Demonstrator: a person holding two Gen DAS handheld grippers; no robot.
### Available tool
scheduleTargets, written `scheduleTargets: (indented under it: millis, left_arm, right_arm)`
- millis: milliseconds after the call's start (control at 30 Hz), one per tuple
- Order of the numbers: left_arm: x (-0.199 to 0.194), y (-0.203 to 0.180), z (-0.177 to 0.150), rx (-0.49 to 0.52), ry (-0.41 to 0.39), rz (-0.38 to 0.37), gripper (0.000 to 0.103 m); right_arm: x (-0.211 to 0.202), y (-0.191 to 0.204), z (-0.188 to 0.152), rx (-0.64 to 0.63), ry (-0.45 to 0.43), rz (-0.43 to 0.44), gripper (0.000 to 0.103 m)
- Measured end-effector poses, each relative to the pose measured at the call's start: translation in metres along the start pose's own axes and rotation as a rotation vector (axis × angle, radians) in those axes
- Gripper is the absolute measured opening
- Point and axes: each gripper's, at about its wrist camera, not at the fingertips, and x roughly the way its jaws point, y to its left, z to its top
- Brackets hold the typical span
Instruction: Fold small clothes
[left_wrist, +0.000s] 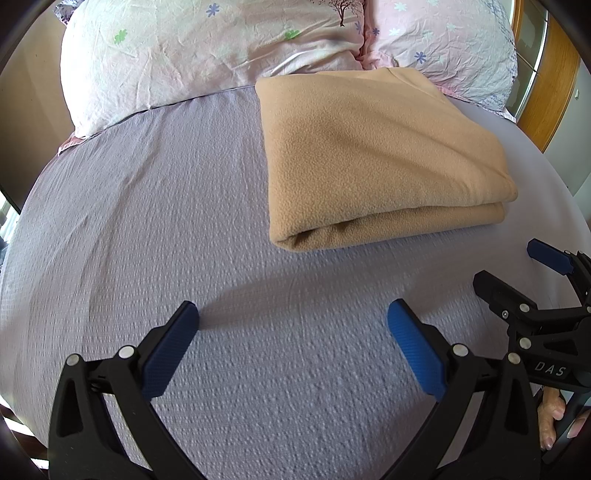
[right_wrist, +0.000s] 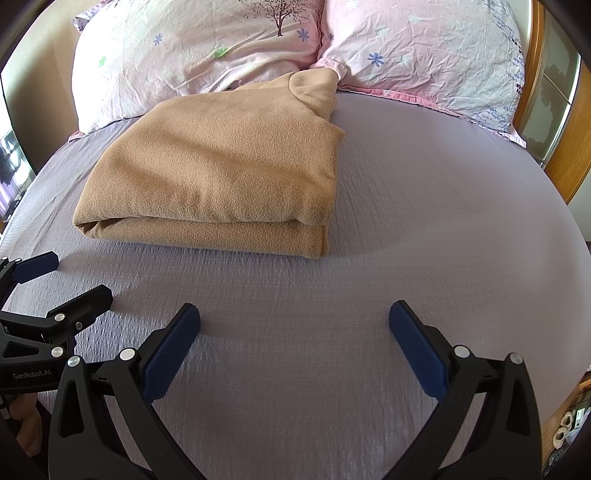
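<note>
**Q:** What materials and shapes appear here?

**A:** A tan fleece garment (left_wrist: 380, 158) lies folded into a thick, roughly rectangular stack with a nubbly pile and soft rounded fold edges. It rests on a lavender bedsheet (left_wrist: 147, 240) of puckered, seersucker-like weave. At the far end sit two creased pink pillows: the left pillow (left_wrist: 177, 51) carries small flower prints and a tree motif, while the right pillow (right_wrist: 424, 55) shows blue and pale flowers. A wooden headboard (right_wrist: 569, 147) curves along the far right.

**Q:** How do the grippers stand?

**A:** The left gripper (left_wrist: 293, 325) has black rigid arms with blue textured pads, spread wide apart and holding nothing, low over bare sheet. The right gripper (right_wrist: 294, 325) is likewise spread, empty, over bare sheet. In the left wrist view the right gripper also shows at the right edge; in the right wrist view the left one shows at the left edge.

**Q:** Where is the garment relative to them?

**A:** It lies farther up the bed than both grippers, apart from them. From the left gripper it sits far and to the right; from the right gripper, far and to the left. Its far corner touches the pillows.
</note>
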Motion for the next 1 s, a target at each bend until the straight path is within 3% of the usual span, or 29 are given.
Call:
scheduleTargets:
  millis: [1000]
  left_arm:
    - [0.0004,0.0008,0.0005,-0.007,-0.007,0.004,0.101]
  right_arm:
    - [0.0005,-0.0008,0.0021,0.003,-0.005,-0.002,0.102]
